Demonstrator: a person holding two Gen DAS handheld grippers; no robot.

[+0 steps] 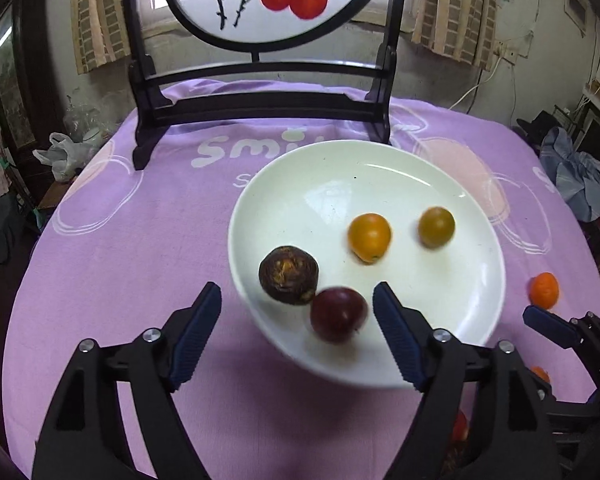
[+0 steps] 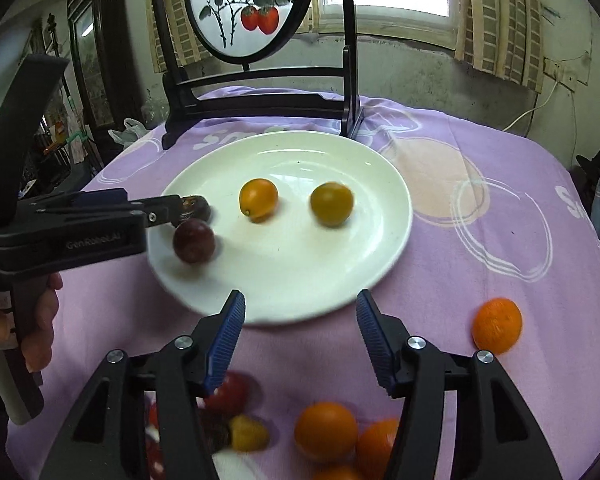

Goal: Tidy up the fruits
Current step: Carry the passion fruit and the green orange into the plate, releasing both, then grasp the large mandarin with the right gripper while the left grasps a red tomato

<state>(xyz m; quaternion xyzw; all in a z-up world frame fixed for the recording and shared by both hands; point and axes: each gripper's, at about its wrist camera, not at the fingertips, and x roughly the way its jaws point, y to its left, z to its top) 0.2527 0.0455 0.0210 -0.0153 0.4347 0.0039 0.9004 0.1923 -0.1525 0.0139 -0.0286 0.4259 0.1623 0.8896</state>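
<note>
A white plate [image 1: 340, 156] [image 2: 284, 140] on the purple cloth holds an orange-yellow fruit [image 1: 369, 237] [image 2: 258, 199], a greenish-yellow fruit [image 1: 436, 227] [image 2: 331, 204], a rough brown fruit [image 1: 288, 274] and a dark red fruit [image 1: 338, 314] [image 2: 194, 240]. My left gripper [image 1: 297, 294] is open over the plate's near-left rim. The dark red fruit lies between its fingers, untouched and blurred. My right gripper [image 2: 300, 300] is open above the plate's near rim, with nothing between its fingers. A loose tangerine [image 2: 497, 326] [image 1: 544, 289] lies on the cloth to its right.
Several oranges [image 2: 326, 432], a yellow fruit [image 2: 249, 433] and red fruits [image 2: 230, 392] are piled near the table's front edge, under the right gripper. A dark wooden stand [image 1: 260, 108] with a round painted screen stands behind the plate. A hand [image 2: 40, 320] holds the left gripper's handle.
</note>
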